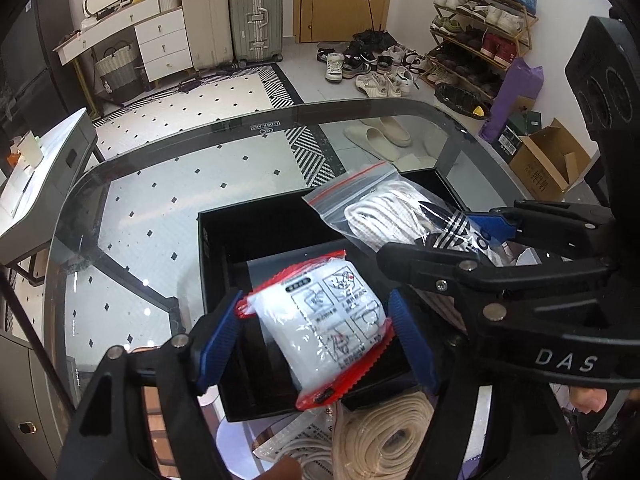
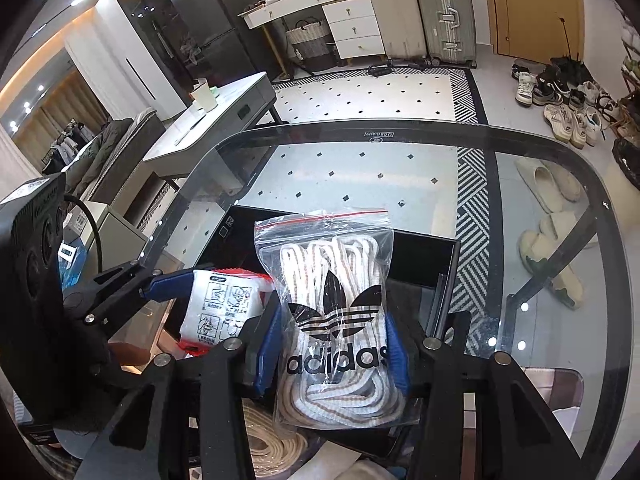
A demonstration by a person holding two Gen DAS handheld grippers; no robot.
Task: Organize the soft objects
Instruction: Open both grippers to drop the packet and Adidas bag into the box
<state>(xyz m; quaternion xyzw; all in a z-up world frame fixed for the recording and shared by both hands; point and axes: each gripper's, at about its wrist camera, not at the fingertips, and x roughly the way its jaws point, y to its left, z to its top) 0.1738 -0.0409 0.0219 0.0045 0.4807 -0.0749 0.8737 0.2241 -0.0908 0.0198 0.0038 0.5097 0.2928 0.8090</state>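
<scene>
The white packet with red edges [image 1: 320, 320] hangs over the open black box [image 1: 216, 240], between the left gripper's [image 1: 316, 336] blue fingers [image 1: 218, 344], which stand apart and seem barely to touch its ends, probably so it can drop inside. Just beside it, the clear zip bag of white laces [image 2: 340, 320] is clamped at its sides by the right gripper [image 2: 332, 348], held upright above the same box, likely waiting its turn. The box sits on the glass surface [image 2: 540, 320]; a coil of cream rope [image 1: 384, 440] lies near its closer edge, not yet put away
</scene>
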